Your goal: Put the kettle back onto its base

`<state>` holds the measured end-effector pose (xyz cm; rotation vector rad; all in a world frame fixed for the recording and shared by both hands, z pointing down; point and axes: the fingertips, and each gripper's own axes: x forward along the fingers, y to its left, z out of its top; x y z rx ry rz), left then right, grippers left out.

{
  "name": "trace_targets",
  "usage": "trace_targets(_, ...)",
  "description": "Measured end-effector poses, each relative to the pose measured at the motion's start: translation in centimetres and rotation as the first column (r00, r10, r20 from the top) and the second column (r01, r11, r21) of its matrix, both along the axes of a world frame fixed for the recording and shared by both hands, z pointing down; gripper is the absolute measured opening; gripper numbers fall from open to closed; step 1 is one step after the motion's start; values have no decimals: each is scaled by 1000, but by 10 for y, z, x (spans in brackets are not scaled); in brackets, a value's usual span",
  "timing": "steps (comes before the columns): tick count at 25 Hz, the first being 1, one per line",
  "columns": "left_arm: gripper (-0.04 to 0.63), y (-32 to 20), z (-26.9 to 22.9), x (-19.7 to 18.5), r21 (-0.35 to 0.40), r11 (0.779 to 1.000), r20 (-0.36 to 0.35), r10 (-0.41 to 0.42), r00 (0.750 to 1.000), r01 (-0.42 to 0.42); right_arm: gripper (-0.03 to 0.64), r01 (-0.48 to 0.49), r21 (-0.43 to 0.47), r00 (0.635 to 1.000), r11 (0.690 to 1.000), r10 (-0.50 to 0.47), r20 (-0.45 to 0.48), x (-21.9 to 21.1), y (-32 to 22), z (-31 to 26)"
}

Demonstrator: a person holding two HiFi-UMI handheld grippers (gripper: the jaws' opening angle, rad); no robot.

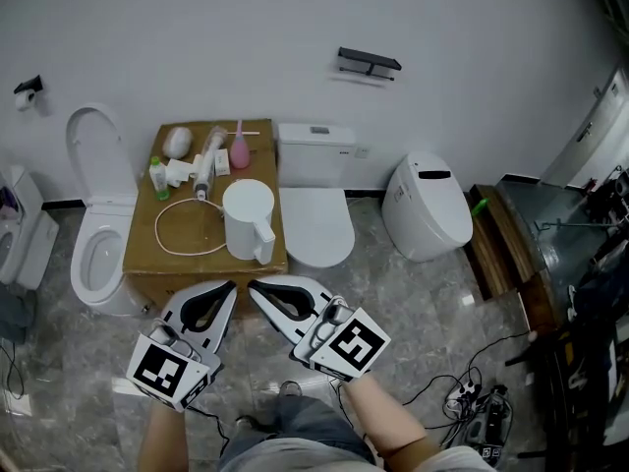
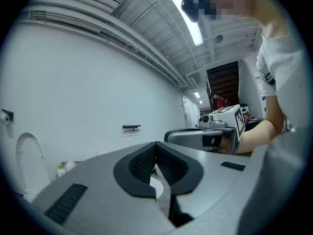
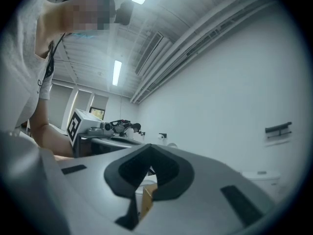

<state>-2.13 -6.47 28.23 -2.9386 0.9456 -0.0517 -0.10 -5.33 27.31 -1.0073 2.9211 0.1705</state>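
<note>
Your left gripper and right gripper are both empty. Each gripper view shows its jaws brought together at the tips with nothing between them. In the head view they sit side by side at lower centre, pointing level toward the front edge of the cardboard box, near it but not touching anything on it.

The white kettle stands upright on the right half of that box, between the two toilets, with its handle turned toward you. A white cord lies in a loop just beside it on the left. You cannot see from here whether the base is under the kettle or elsewhere, so it is hard to say how far along the task is. It looks like either the very start or the very end.

If the kettle has yet to be moved, first find the base. Then spread one pair of jaws, take the handle, and keep the kettle upright as you lift.

There is nothing legible. The marker cubes carry only black-and-white square patterns, and the labels on the small bottles at the box's far left are too small to read.
</note>
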Motion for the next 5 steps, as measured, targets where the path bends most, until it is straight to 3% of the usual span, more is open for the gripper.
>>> trace_targets(5, 3, 4, -9, -8, 12, 1000, -4, 14, 1000, -14, 8, -12, 3, 1000, 1000, 12, 11, -3, 1, -4)
